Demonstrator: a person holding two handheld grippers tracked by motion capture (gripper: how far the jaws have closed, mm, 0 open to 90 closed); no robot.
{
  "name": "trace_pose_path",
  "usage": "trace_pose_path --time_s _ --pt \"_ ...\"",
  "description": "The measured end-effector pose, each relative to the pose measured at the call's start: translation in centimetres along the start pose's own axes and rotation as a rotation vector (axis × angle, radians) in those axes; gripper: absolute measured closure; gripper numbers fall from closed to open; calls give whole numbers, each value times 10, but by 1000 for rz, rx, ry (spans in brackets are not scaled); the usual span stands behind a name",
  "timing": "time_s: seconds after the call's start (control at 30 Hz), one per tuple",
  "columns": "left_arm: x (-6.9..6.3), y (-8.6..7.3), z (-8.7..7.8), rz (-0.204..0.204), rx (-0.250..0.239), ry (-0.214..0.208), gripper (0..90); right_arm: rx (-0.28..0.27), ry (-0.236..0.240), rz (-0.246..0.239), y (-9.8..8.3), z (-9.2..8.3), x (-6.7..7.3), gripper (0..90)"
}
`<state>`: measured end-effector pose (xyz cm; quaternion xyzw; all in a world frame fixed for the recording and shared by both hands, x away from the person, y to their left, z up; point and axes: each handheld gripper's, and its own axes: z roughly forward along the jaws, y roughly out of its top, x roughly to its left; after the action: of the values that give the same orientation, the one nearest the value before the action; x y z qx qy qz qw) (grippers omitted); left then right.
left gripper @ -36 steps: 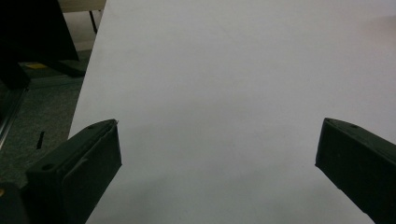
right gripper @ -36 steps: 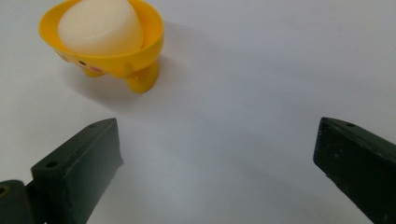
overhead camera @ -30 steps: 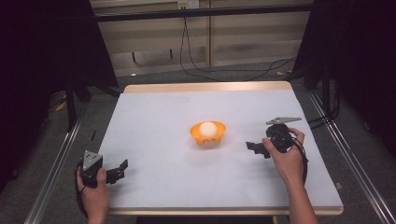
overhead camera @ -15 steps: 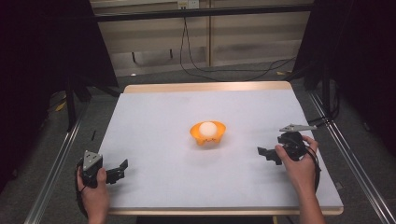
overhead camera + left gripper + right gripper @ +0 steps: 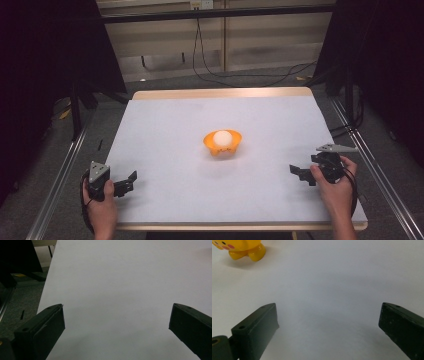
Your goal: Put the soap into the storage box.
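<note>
The orange bowl [image 5: 222, 143] holding a white ball [image 5: 222, 138] is sitting mid-table, ahead and left of the right gripper [image 5: 299, 173], which is lying nearer than the left gripper [image 5: 130, 181], both with jaws apart and empty.

Left gripper [image 5: 127, 183]: I hold it low at the table's near left corner, jaws set wide apart with nothing between them, pointing inward along the near edge; my left hand [image 5: 98, 204] wraps its body. Right gripper [image 5: 299, 174]: I hold it near the table's right edge, jaws likewise spread and bare, pointing inward; my right hand [image 5: 334, 186] grips it, forearm entering over the near edge.
</note>
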<state>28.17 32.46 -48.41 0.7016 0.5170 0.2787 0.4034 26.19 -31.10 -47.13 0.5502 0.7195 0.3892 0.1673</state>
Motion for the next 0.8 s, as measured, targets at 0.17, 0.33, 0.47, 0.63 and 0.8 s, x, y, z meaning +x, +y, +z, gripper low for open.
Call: trace_pose_path --time_s 0.17,0.33,0.47,0.63,0.8 --pt "0 0 0 0 0 1 0 -12 -5 7 -6 -7 -7 23" --pt "0 0 0 -3 -1 -2 0 -24 -16 27 -16 -17 -17 22" --pt "0 0 0 -6 -2 -4 0 -36 -27 45 -24 -24 -24 28" --pt "0 0 0 -6 -2 -3 0 -53 -47 69 -33 -34 -34 31" --pt "0 0 0 -4 -2 -1 0 -75 -52 81 -42 -43 -41 31"
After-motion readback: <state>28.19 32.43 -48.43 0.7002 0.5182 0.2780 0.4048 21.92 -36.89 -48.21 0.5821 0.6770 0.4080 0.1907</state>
